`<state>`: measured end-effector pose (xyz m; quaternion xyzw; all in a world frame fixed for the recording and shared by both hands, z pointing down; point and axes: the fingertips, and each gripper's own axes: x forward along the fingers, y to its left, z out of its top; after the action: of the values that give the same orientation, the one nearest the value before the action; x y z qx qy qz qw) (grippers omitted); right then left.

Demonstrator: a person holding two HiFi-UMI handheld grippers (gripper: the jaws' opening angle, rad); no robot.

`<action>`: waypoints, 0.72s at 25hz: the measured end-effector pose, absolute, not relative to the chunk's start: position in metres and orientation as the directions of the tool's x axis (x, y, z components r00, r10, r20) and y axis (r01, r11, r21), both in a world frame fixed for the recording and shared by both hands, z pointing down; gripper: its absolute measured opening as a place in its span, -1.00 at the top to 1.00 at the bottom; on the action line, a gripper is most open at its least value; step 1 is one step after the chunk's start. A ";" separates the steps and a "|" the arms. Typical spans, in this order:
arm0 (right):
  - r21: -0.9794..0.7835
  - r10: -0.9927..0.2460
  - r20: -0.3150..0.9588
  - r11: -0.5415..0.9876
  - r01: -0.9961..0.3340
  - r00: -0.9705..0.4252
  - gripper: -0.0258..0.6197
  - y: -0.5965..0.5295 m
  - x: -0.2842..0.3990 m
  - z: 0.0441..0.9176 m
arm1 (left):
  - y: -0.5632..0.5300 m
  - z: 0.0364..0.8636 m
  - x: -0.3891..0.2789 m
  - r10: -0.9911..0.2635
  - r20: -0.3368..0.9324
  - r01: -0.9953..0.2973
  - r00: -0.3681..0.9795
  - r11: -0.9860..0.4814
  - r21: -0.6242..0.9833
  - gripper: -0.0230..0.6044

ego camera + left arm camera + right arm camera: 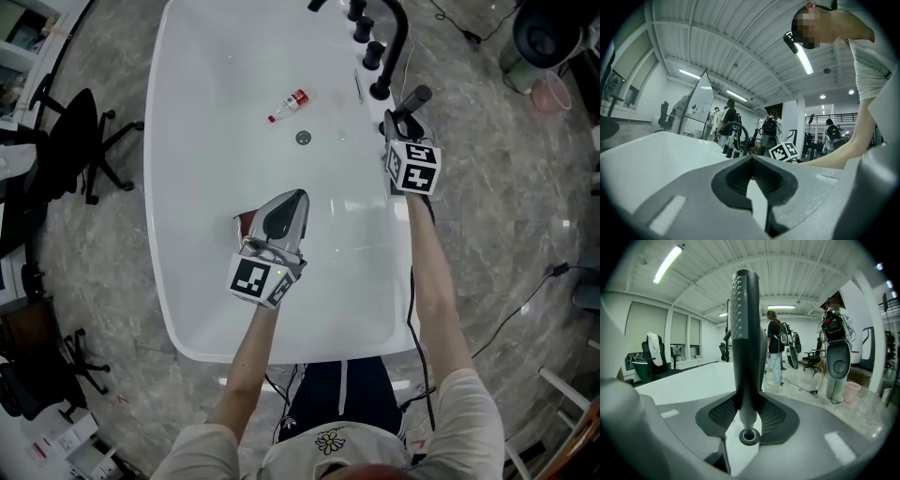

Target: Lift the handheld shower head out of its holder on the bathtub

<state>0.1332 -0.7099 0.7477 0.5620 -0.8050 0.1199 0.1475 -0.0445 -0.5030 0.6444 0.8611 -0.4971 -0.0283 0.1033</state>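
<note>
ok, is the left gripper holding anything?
No, in its own view the left gripper has its jaws closed together with nothing between them.

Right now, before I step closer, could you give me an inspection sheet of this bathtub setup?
Surface: white bathtub, marbled floor around it.
Job's things: shower head at the right rim, beside the black faucet.
Clutter: small red-capped bottle lying near the drain.
Grippers: right tool shut on the shower head's handle; left tool shut, empty, over the tub.
Cables: black cable across the floor at right.
Surroundings: office chair at left, pink bucket at upper right.
</note>
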 end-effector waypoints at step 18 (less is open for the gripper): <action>0.015 -0.947 -0.021 0.319 -0.948 -0.320 0.45 -0.535 0.139 0.293 | -0.426 0.335 -0.068 -0.883 -0.223 -0.862 0.414 -0.459 0.215 0.93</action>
<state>0.1387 -0.5347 0.2928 0.5832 -0.8122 -0.0122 -0.0044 -0.0684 -0.4261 0.3345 0.8401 -0.5192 -0.1533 0.0334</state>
